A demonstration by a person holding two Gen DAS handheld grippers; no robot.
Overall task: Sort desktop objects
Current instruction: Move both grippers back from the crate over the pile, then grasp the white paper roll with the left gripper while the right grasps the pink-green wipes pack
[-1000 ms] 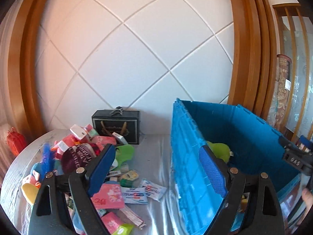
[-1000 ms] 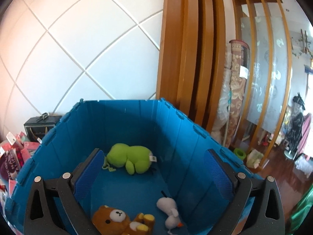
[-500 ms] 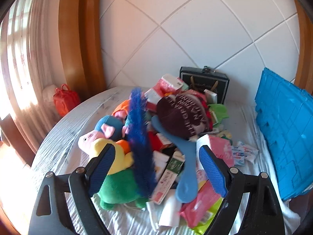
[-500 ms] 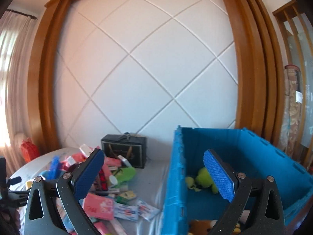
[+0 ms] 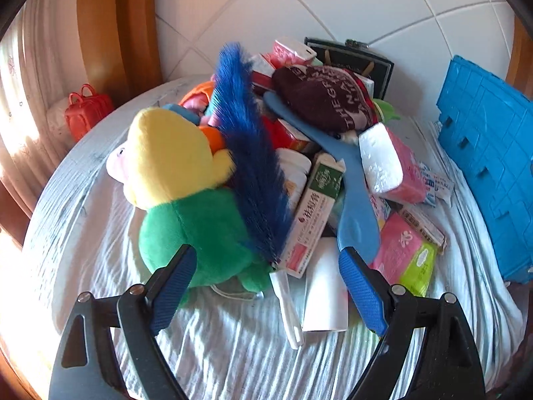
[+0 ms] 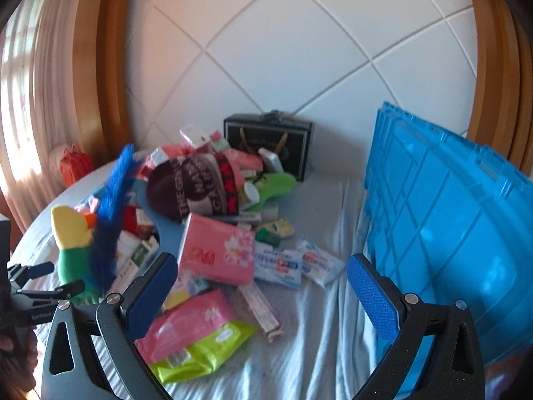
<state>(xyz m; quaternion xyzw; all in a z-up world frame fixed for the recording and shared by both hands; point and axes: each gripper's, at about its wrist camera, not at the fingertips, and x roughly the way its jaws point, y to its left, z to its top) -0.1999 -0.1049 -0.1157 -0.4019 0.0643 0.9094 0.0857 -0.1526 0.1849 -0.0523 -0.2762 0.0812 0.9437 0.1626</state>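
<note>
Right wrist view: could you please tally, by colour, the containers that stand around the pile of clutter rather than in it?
Red: 1, the small handbag at the far left edge
Black: 1, the case against the wall behind the pile
Blue: 1, the crate on the right
Total: 3

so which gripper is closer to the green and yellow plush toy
Left. The left gripper hangs open right over the plush toy; the right gripper sits farther off, over the pink packets.
</note>
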